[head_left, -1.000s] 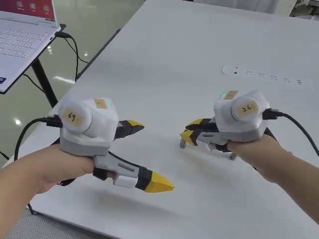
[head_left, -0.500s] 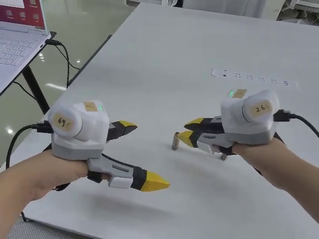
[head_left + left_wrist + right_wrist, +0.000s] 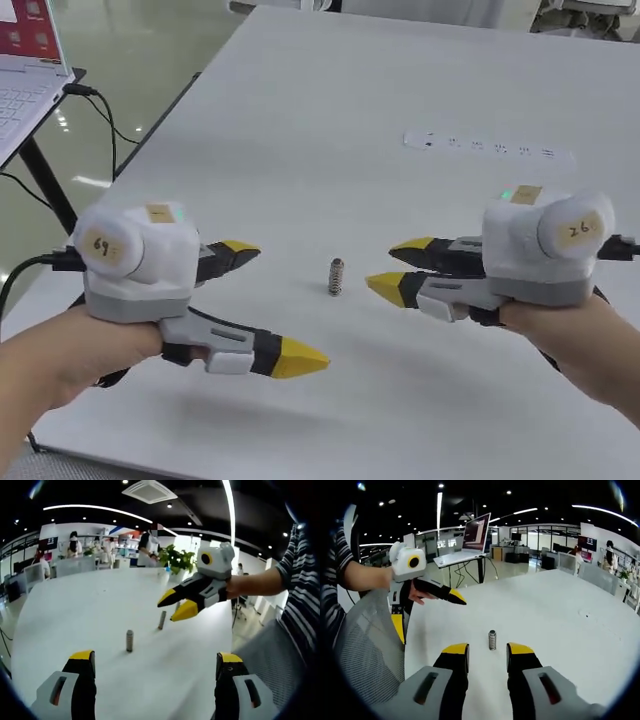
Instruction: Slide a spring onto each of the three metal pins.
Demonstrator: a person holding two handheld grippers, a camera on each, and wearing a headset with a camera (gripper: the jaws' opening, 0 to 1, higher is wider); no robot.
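A small metal pin with a spring (image 3: pixel 336 277) on it stands upright on the white table (image 3: pixel 330 110), between both grippers. My left gripper (image 3: pixel 270 300) is to its left, jaws wide open and empty. Facing it from the right, my right gripper (image 3: pixel 395 266) is open, tips a short way from the spring. In the left gripper view my own left gripper (image 3: pixel 155 657) frames that spring (image 3: pixel 129 640); a second sprung pin (image 3: pixel 162 620) stands further off, below the right gripper (image 3: pixel 175 607). The right gripper view has the spring (image 3: pixel 492 640) just beyond my right gripper (image 3: pixel 487 650), and the left gripper (image 3: pixel 427 615) off to the left.
A white power strip (image 3: pixel 490 150) lies flat at the table's far right. A laptop (image 3: pixel 20 60) sits on a stand beyond the left table edge, with cables hanging down. People and desks are in the room behind.
My right gripper has drawn back to the right, away from the spring, which now stands free in the gap between the grippers. The left gripper has kept its place and stayed open.
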